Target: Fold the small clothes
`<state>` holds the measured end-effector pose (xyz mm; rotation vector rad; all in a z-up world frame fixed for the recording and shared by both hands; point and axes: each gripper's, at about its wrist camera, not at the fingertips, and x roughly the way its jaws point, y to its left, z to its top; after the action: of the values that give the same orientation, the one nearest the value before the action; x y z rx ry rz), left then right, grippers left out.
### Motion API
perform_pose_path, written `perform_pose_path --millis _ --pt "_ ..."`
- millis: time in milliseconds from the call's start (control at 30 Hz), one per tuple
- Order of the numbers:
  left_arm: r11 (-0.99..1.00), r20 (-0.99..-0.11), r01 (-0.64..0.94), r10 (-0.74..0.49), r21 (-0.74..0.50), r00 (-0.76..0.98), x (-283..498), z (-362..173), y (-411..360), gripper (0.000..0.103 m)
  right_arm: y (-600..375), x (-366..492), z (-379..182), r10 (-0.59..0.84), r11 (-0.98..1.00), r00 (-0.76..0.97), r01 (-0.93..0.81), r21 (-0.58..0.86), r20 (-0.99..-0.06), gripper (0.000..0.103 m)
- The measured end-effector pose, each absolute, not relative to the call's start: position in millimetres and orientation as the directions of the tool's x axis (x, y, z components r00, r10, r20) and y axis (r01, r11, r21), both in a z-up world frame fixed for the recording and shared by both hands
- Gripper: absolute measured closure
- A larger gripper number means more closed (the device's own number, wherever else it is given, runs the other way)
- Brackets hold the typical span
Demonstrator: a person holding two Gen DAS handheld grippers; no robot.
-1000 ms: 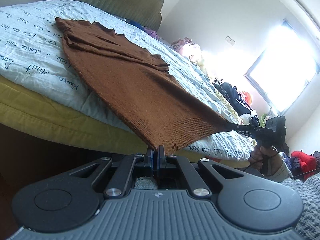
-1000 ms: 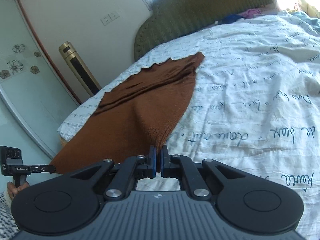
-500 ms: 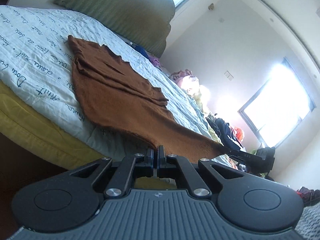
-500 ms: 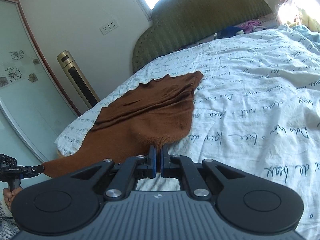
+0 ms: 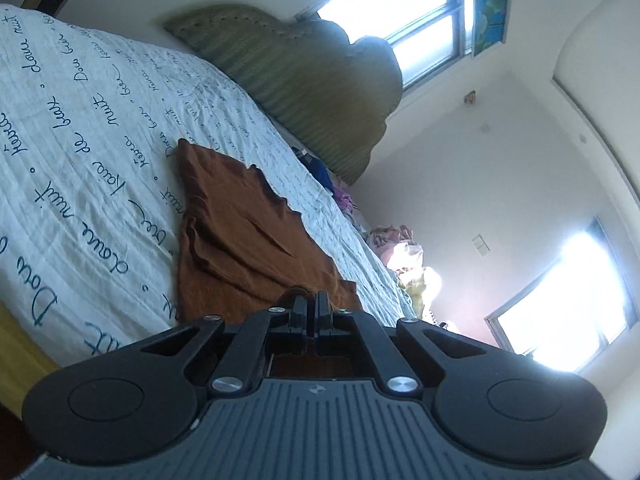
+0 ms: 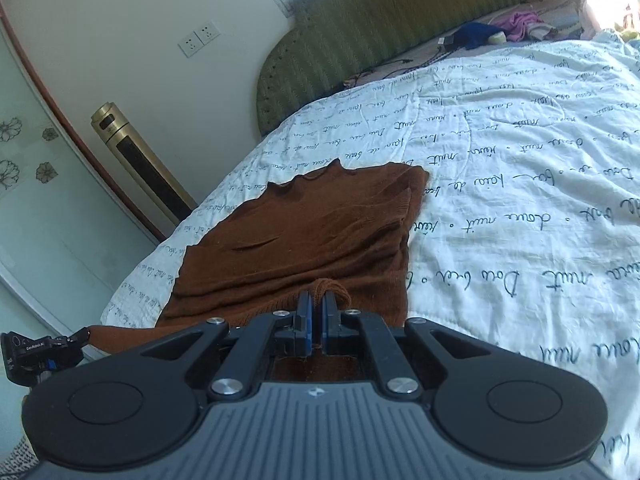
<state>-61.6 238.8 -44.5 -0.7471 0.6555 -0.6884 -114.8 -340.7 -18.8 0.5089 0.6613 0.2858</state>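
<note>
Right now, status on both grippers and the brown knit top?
Left gripper and right gripper both shut on brown knit top's hem. Top lies on script-printed bedspread. Nothing in the way.

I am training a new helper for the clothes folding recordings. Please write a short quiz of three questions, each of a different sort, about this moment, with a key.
1. True or false: the brown knitted garment lies on the white quilt with blue handwriting.
2. What does the right gripper hold between its blue pads?
A. a corner of the quilt
B. a bunched edge of the brown garment
C. nothing
3. Fill in: behind the bed stands a padded green ______.

Key
1. True.
2. B. The left gripper also pinches the garment's near edge.
3. headboard.
</note>
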Motion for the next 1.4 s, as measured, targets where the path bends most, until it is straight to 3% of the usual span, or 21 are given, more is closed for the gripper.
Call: perform_pose_path --millis 200,400,867,1400 --pt "0.576 -0.380 0.151 -0.691 -0.803 0.614 16.0 -58.5 232.9 0.101 -352.9 -32.2 -42.0 0.456 0.777 0.709 -0.022 0.629 -0.538 0.099" --pt "0.623 -0.458 0.085 -0.655 -0.778 0.601 77.3 -60.2 221.8 0.101 -358.0 33.5 -54.6 0.468 0.746 0.689 0.029 0.666 -0.554 0.099" --pt "0.630 -0.544 -0.031 -0.644 -0.776 0.537 165.0 -78.5 216.9 0.101 -362.8 141.9 -72.9 0.445 0.746 0.622 0.140 0.651 -0.644 0.099" --pt "0.670 -0.583 -0.023 -0.627 -0.742 0.517 226.8 -76.5 194.0 0.101 -368.5 179.3 -81.9 0.406 0.765 0.614 0.176 0.619 -0.677 0.098"
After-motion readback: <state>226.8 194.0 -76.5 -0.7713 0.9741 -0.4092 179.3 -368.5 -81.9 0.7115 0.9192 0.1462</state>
